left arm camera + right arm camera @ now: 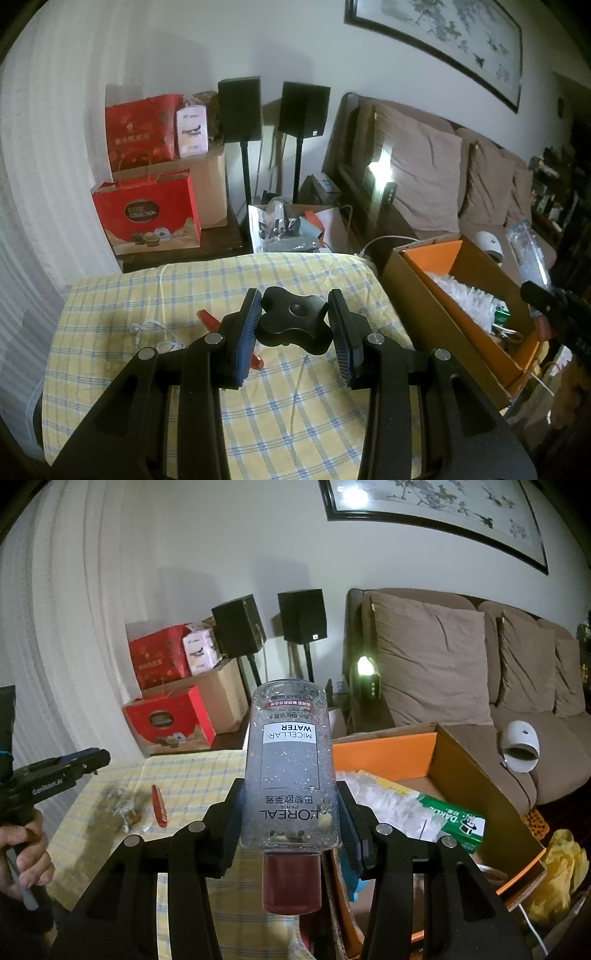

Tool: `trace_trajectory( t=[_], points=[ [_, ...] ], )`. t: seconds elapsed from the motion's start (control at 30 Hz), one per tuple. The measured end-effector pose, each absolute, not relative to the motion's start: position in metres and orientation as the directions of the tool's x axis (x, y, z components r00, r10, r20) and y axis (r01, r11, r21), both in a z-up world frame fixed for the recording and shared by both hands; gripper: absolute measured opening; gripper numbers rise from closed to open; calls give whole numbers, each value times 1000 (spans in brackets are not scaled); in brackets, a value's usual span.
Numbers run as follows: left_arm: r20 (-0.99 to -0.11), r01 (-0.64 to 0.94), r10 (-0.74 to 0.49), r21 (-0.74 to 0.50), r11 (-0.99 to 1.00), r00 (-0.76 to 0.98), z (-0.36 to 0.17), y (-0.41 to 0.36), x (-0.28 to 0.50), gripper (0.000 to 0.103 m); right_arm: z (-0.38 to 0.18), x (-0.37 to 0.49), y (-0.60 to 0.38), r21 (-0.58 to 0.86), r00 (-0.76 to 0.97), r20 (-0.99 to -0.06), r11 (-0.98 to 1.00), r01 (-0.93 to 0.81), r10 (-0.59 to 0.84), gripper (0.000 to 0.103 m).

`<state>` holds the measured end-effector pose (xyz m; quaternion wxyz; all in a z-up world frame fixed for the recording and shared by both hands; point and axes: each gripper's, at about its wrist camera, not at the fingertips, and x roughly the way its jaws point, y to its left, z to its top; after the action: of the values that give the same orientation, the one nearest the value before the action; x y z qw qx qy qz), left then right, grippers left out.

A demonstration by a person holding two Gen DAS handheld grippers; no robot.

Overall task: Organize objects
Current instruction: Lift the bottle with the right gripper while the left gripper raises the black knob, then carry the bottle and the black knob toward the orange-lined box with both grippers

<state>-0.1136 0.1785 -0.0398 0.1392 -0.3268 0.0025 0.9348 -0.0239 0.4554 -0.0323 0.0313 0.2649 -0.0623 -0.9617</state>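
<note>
The left tongs (291, 317) grip a black knob (293, 325) above the surface's (295, 424) middle. The right tongs (290, 812) clamp a bottle (288, 760) cap-down beyond its right edge, beside the box (461, 775); its smooth wall could slip through.

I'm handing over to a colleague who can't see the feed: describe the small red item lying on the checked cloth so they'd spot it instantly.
Start at the table with the yellow-and-blue checked cloth, left of the open cardboard box. On the cloth, beside a tangle of thin white cord, lies the red folding pocket knife. It is slim and closed, the only red thing on the cloth.
</note>
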Motion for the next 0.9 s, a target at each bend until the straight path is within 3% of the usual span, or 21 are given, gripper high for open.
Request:
trace_trajectory(
  t=[0.9],
  points=[
    [-617,-314,299,-88,-945,-728,-41,195,-108,34,-34,-24,470,132,-858,-510,-991,-16,-54,48]
  ],
)
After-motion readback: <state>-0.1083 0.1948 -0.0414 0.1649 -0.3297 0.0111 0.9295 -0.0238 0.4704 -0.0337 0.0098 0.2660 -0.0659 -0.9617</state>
